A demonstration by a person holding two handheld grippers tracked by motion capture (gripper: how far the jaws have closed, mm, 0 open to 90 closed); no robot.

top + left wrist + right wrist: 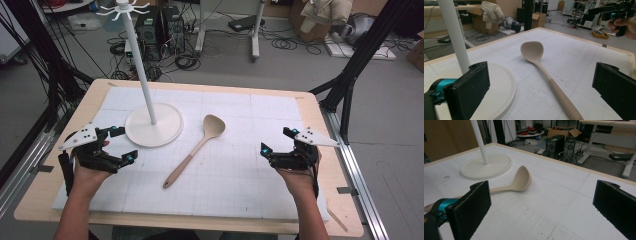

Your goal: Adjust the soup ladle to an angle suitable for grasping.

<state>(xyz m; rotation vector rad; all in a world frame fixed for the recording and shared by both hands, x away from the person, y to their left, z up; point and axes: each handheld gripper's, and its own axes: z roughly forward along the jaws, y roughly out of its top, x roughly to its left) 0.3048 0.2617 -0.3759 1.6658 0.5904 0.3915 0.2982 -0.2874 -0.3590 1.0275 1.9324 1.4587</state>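
- Step in hand: approach stage, judged from the layout. Neither tool has made contact with the beige silicone ladle-shaped spoon (197, 147), which lies flat near the centre of the high view on the white gridded surface (240, 185).
- Spoon position: bowl toward the upper centre of the high view, handle running down and left. The bowl lies near, but apart from, the round base of the white hanging stand with hooked top (153, 125), which sits at the upper left of the mat.
- Left hand-held gripper (120, 144): at the lower left of the high view, jaws spread wide, nothing between them. In the left gripper view the spoon (541, 67) lies ahead between the two black pads (471, 87), untouched.
- Right hand-held gripper (277, 142): at the lower right of the high view, jaws likewise spread wide and empty, well apart from the spoon. In the right gripper view the spoon bowl (522, 178) shows left of centre.
- Next move, as a judgement: bring one tool down over the handle, align the jaws across its width, then close. The handle is slim and lies flat, so a low, level approach is needed.
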